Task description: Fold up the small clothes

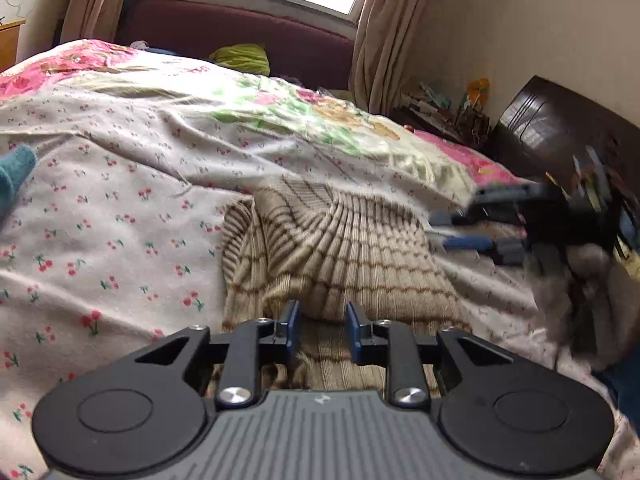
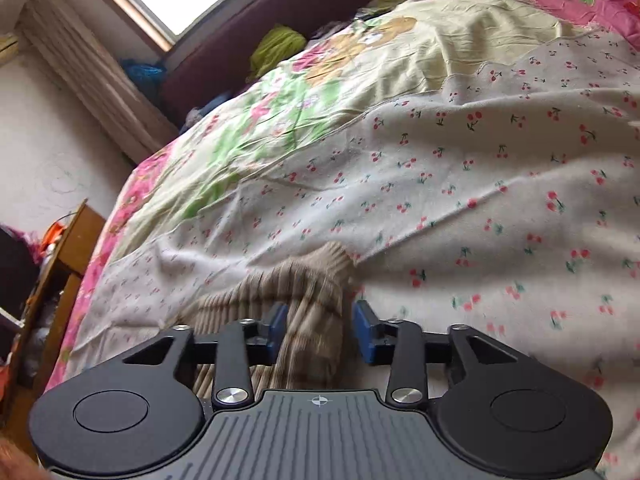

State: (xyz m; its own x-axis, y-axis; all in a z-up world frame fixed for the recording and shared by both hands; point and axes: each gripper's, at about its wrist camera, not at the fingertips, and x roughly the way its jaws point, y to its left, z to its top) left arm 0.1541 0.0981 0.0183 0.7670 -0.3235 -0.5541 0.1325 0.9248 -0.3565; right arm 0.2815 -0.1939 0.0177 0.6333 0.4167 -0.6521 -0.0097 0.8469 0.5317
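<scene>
Cherry-print bedding (image 1: 120, 208) covers the bed, and a beige ribbed garment (image 1: 340, 248) lies rumpled on it. At its near edge the left gripper (image 1: 320, 330) stands part open, knit between the jaws but the pads apparently clear of it. Further right, the right gripper (image 2: 320, 330) is open astride the garment's cuffed end (image 2: 320, 264), not pinching. This looks like the regrasp between folds: next, each gripper should probably close on an edge and carry it across.
</scene>
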